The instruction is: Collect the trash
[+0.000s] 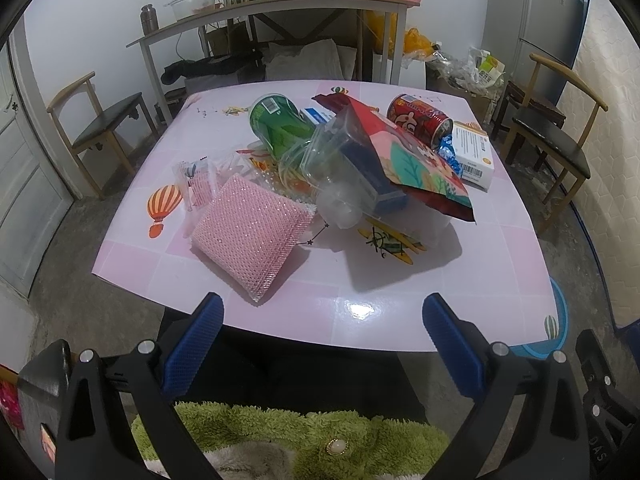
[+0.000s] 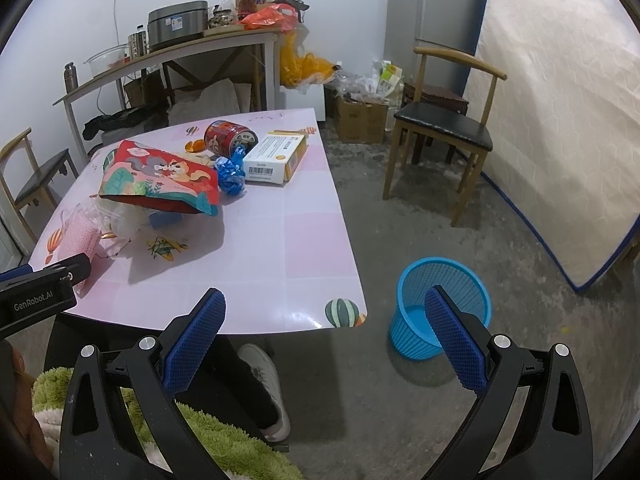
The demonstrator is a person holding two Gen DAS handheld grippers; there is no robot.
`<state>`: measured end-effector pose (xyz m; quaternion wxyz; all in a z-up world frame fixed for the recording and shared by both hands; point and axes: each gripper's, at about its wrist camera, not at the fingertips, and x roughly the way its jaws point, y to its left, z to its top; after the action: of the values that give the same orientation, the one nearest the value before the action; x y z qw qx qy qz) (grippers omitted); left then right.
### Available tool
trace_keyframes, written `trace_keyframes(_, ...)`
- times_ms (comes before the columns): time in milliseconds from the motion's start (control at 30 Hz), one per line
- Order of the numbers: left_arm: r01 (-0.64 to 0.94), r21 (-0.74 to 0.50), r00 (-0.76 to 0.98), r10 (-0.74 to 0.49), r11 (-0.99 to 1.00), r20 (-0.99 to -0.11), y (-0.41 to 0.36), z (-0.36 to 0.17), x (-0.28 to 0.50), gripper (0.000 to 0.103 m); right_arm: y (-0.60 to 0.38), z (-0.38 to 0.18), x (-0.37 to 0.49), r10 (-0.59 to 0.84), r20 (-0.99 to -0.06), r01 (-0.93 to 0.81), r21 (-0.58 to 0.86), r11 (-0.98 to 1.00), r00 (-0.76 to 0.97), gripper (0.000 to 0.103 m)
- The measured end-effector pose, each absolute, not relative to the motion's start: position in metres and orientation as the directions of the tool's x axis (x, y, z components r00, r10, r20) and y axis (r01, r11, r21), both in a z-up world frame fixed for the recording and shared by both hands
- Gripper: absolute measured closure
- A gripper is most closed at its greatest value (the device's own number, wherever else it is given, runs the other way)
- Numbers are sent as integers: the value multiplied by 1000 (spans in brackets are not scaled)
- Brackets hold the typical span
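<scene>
A heap of trash lies on the pink table point(image 1: 400, 280): a green cup point(image 1: 280, 124) on its side, a clear plastic box point(image 1: 344, 160), a red snack bag point(image 1: 416, 156), a red can point(image 1: 420, 118), a blue foil wrapper point(image 1: 450, 154), a white carton point(image 1: 474, 152) and a pink scrub pad point(image 1: 250, 228). My left gripper point(image 1: 322, 344) hangs open over the table's near edge, short of the pad. My right gripper point(image 2: 324, 340) is open and empty, off the table's right corner point(image 2: 344, 312). A blue basket point(image 2: 440, 306) stands on the floor just behind its right finger. The red bag point(image 2: 160, 184), can point(image 2: 228, 138), wrapper point(image 2: 230, 174) and carton point(image 2: 276, 156) show here too.
Wooden chairs stand at the left point(image 1: 104, 128) and right point(image 2: 440, 128) of the table. A cluttered side table point(image 1: 272, 12) lines the far wall. A mattress point(image 2: 560, 140) leans at the right. A person's green fleece point(image 1: 280, 440) and white shoe point(image 2: 268, 384) are below the grippers.
</scene>
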<state>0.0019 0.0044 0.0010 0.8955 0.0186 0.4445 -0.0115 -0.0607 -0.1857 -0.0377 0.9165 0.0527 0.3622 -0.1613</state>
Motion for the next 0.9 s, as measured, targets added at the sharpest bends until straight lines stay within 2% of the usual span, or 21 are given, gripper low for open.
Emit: trace_keyframes(900, 31, 29, 606, 5, 999, -795, 7, 0, 4, 6, -185, -39, -61, -252, -671, 323, -19, 946, 697, 8)
